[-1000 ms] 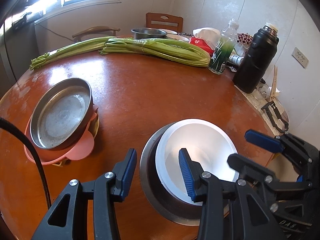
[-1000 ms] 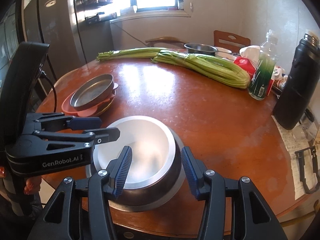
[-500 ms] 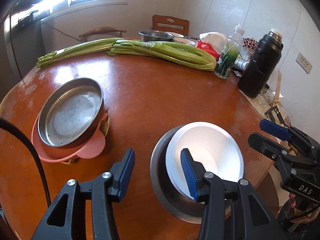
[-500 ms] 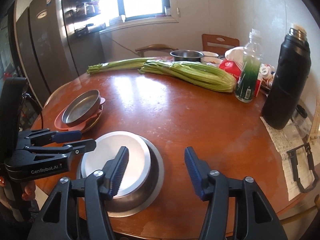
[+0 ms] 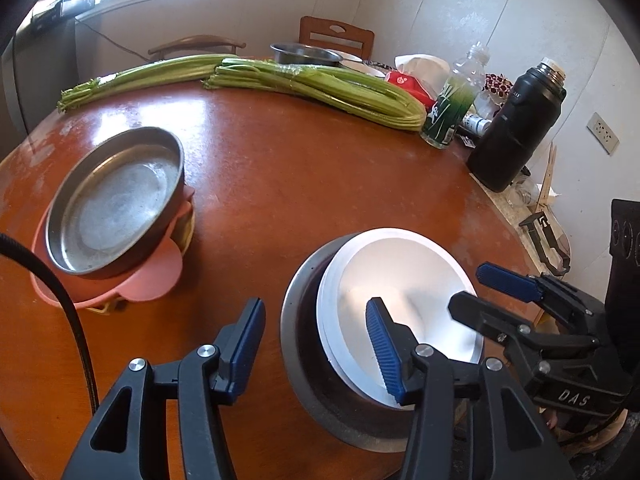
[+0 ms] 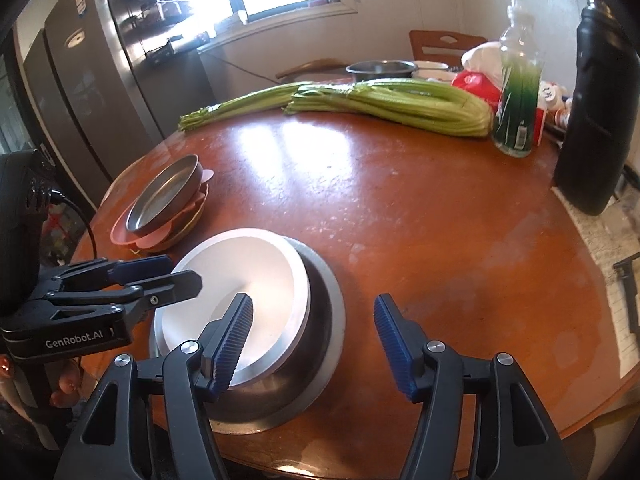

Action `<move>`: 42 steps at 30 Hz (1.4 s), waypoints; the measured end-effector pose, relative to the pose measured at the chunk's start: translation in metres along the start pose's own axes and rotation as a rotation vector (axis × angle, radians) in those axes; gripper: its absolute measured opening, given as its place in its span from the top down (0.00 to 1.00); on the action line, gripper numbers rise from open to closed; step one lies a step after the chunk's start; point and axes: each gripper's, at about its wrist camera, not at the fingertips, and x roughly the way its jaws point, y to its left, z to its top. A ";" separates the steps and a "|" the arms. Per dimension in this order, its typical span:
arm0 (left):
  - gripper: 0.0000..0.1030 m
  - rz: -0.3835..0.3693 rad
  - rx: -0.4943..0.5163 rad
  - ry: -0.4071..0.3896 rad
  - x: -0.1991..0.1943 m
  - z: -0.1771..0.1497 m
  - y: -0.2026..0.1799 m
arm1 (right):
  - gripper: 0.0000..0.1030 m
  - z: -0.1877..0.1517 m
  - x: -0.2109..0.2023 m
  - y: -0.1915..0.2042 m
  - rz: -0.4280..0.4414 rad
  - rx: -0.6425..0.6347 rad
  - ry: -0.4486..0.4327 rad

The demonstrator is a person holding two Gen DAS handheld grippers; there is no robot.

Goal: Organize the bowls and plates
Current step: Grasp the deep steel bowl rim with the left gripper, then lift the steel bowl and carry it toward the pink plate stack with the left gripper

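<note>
- A white round bowl (image 5: 404,288) sits nested inside a wide-rimmed stainless steel bowl (image 5: 304,344), leaning toward one side of it, close to the near edge of the round reddish-brown wooden surface (image 5: 304,184).
- The left tool (image 5: 316,338) hangs above this stack with its blue ribbed pads apart; its jaws have just been opening. One pad is over the white bowl's inside, the other over bare wood beside the steel rim, and neither pad presses on anything.
- The right tool (image 6: 312,334) stands wider open, its jaws having just been opening too. Its left pad lies over the near rim of the white bowl, its right pad over bare wood, and it has hold of nothing.
- In each wrist view the other tool shows at the side of the bowls, just beside their rim.
- Toward the left edge of the surface a shallow round metal pan (image 5: 116,200) rests on a pink plastic plate (image 5: 156,276), with a yellowish dish partly hidden under that.
- Along the far edge lie two long bundles of green celery (image 5: 320,88), and behind them a small steel bowl (image 5: 304,53).
- At the right edge stand a clear plastic bottle with a green label (image 5: 452,108) and a tall black flask (image 5: 516,128), near each other.
- Two wooden chairs and a window are beyond the far edge.
</note>
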 end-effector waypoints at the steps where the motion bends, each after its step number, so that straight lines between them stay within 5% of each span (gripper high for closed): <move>1: 0.49 0.000 0.000 0.004 0.002 0.000 0.000 | 0.36 -0.001 0.002 0.000 0.004 0.002 0.006; 42: 0.48 -0.028 -0.014 0.057 0.021 -0.014 0.004 | 0.34 -0.019 0.018 0.000 0.088 0.031 0.081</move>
